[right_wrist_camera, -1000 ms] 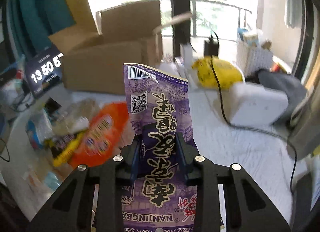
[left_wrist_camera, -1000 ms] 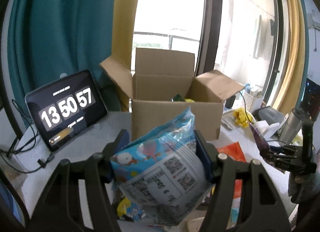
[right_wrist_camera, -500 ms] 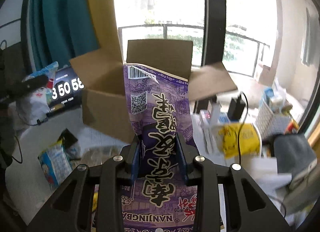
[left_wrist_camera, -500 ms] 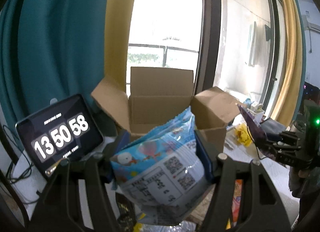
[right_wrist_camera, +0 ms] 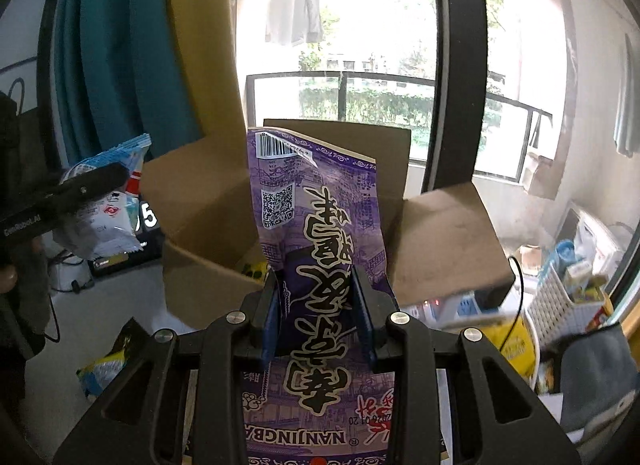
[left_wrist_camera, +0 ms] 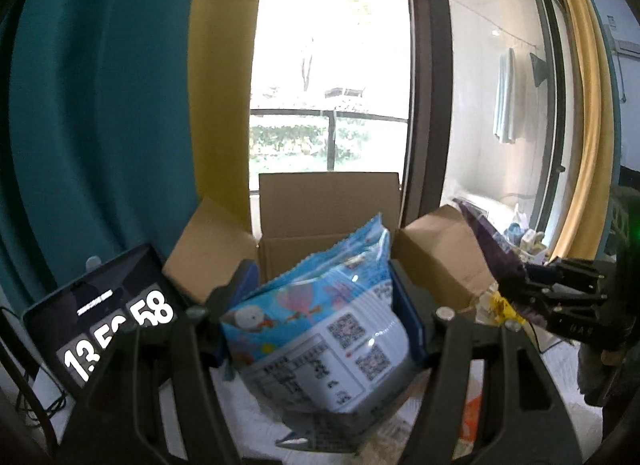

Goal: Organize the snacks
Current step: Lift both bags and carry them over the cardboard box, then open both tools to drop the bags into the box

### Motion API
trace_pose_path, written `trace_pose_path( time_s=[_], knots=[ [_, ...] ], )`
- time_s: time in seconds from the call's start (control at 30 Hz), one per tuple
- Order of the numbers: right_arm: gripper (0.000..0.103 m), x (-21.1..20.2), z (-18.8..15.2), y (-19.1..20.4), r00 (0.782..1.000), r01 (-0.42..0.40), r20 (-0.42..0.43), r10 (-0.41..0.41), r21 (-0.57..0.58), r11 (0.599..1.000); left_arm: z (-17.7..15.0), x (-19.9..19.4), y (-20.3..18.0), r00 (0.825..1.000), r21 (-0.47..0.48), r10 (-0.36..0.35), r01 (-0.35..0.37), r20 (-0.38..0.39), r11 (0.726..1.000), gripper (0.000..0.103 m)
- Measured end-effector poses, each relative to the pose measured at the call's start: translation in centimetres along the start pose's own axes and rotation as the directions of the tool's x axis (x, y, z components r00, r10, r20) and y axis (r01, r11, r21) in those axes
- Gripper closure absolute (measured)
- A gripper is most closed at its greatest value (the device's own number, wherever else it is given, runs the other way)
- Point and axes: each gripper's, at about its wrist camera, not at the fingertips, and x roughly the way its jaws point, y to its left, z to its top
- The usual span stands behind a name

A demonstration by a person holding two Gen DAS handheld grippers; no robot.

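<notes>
Box (right_wrist_camera: 208, 221) dead ahead, below both bags; R fingers (right_wrist_camera: 316, 305) pinch purple bag (right_wrist_camera: 316, 201) upright, L fingers (left_wrist_camera: 320, 305) clamp blue bag (left_wrist_camera: 320, 329); R looks nearer.

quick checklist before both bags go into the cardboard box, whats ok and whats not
1. Left gripper clamped on the blue snack bag: ok, pads press both sides.
2. Right gripper clamped on the purple snack bag: ok, held upright.
3. Cardboard box flaps open: ok, all folded outward.
4. Room inside the box: cannot tell, only a yellow packet shows at the near edge.
5. Bags over the opening: not ok, both sit short of the front wall.
6. Grippers apart from each other: ok, a clear gap shows in the left wrist view.
</notes>
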Motion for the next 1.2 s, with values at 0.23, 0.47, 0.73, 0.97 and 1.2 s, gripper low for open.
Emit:
trace_pose_path(
  time_s=[0.23,0.47,0.73,0.97,1.2],
  knots=[
    [0.068,1.9,2.4,-0.8,1.000,0.016,0.024,-0.016,0.009,1.000,1.5,2.6,0.4,0.999,-0.015,0.034,-0.034,-0.002,0.999,0.037],
    [0.068,4.5,3.9,-1.4,0.999,0.034,0.025,-0.034,0.008,0.999,2.3,5.5,1.1,0.997,-0.032,0.079,-0.079,-0.014,0.996,0.036],
    [0.068,8.2,5.1,-2.3,0.998,0.055,0.005,-0.056,0.018,0.998,2.1,9.5,1.2,0.990,-0.052,0.119,-0.123,-0.072,0.991,0.035],
    [0.068,10.7,6.3,-3.1,0.998,0.059,-0.013,-0.059,0.047,0.997,1.3,13.0,1.6,0.980,-0.090,0.122,-0.137,-0.155,0.986,0.030],
    [0.035,12.1,6.7,-2.5,0.997,0.059,-0.060,-0.057,0.034,0.998,1.1,13.5,1.9,0.981,-0.120,0.087,-0.109,-0.174,0.987,0.007]
  ],
)
